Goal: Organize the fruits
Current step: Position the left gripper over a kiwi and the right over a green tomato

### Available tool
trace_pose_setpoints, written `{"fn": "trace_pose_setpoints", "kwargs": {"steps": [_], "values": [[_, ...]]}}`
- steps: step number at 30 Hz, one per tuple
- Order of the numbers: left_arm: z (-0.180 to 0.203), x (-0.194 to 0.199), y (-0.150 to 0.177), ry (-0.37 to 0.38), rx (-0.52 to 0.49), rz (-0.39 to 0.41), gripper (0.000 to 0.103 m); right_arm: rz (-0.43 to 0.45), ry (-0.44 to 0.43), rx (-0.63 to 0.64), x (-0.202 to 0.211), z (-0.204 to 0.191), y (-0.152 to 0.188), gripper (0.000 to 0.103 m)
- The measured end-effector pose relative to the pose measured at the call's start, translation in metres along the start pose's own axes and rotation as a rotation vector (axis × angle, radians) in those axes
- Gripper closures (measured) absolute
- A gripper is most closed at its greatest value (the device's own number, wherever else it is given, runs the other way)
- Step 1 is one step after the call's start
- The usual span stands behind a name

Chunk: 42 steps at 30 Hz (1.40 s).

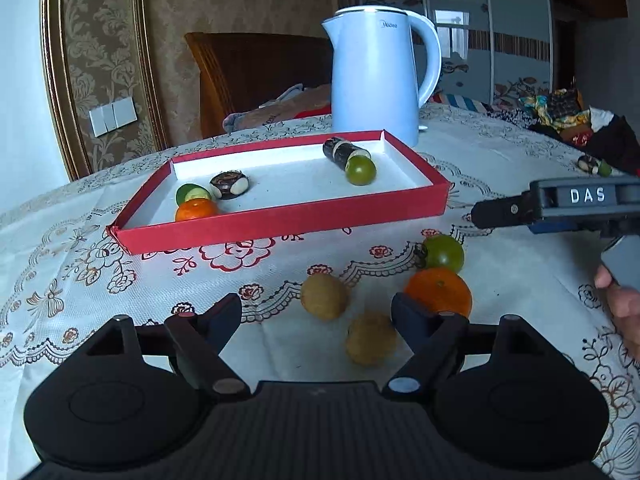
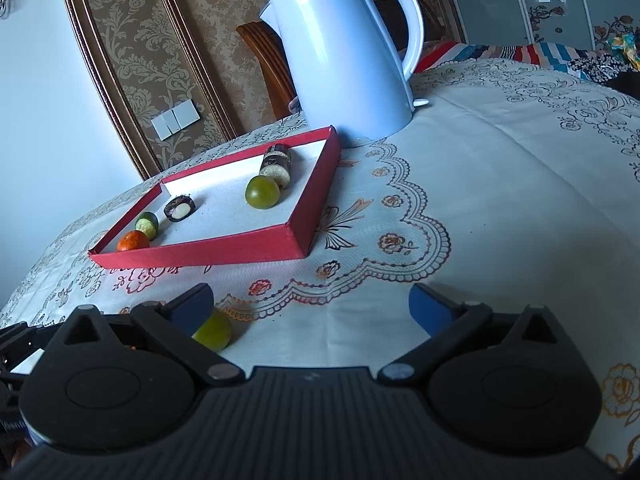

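Note:
A red tray (image 1: 280,224) with a white floor holds a mandarin (image 1: 196,209), a lime slice (image 1: 192,193), two dark cut pieces (image 1: 229,185) and a green fruit (image 1: 361,171). On the cloth in front of it lie a green tomato-like fruit (image 1: 443,253), an orange (image 1: 439,293) and two brown round fruits (image 1: 324,296) (image 1: 370,338). My left gripper (image 1: 316,318) is open, with the brown fruits between and just ahead of its fingers, untouched. My right gripper (image 2: 312,312) is open wide. A green fruit (image 2: 214,330) sits against the inside of its left finger (image 2: 192,308).
A white kettle (image 1: 380,76) stands behind the tray (image 2: 200,250). The right gripper's finger (image 1: 496,212) reaches in from the right, with a hand (image 1: 624,304) below it. A dark piece with a green fruit (image 1: 594,165) lies far right. A chair and clutter stand beyond the table.

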<state>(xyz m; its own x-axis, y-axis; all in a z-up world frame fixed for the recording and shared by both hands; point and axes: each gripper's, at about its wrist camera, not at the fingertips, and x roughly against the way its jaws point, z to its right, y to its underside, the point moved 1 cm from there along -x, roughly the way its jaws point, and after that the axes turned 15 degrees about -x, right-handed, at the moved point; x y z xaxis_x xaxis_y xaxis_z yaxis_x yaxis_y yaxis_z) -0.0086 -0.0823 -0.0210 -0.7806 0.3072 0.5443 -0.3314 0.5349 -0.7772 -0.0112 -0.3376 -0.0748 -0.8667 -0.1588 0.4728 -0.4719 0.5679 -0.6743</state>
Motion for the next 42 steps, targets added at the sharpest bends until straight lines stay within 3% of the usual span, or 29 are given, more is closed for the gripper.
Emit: {"fn": "trace_pose_setpoints", "kwargs": {"steps": [3, 5, 7, 11, 12, 16, 19, 23, 28, 39, 42], "values": [[-0.006, -0.002, 0.001, -0.001, 0.028, -0.014, 0.018, 0.0, 0.001, 0.0, 0.0, 0.0, 0.0, 0.0], [-0.011, 0.001, 0.004, -0.045, 0.043, -0.028, 0.018, 0.0, 0.0, -0.001, 0.0, 0.0, 0.0, 0.0], [-0.021, 0.009, 0.01, -0.101, 0.074, -0.019, 0.018, 0.0, -0.002, -0.003, 0.0, 0.001, 0.0, 0.0], [-0.046, 0.025, 0.026, -0.285, 0.14, -0.022, 0.018, 0.0, -0.006, -0.008, 0.0, 0.002, 0.0, 0.0], [-0.054, 0.026, 0.028, -0.296, 0.176, -0.029, 0.018, 0.0, -0.006, -0.007, 0.0, 0.002, 0.0, 0.0], [-0.072, 0.027, 0.03, -0.146, 0.297, -0.017, 0.018, -0.002, -0.001, 0.004, -0.001, 0.0, 0.001, 0.0], [-0.063, 0.023, 0.027, -0.054, 0.277, -0.028, 0.018, -0.004, -0.007, 0.01, 0.0, -0.001, 0.001, 0.0], [-0.047, 0.015, 0.026, -0.061, 0.204, -0.069, 0.018, -0.023, -0.003, 0.075, -0.001, -0.011, 0.005, 0.0], [-0.045, 0.007, 0.027, -0.07, 0.199, -0.105, 0.018, -0.039, 0.005, 0.221, 0.002, -0.029, 0.016, 0.0], [-0.047, -0.002, 0.024, -0.129, 0.188, -0.152, 0.018, -0.114, 0.065, 0.37, -0.012, -0.045, 0.023, 0.0], [-0.049, -0.006, 0.022, -0.132, 0.195, -0.159, 0.018, -0.112, 0.02, 0.392, -0.012, -0.05, 0.024, 0.0]]}}
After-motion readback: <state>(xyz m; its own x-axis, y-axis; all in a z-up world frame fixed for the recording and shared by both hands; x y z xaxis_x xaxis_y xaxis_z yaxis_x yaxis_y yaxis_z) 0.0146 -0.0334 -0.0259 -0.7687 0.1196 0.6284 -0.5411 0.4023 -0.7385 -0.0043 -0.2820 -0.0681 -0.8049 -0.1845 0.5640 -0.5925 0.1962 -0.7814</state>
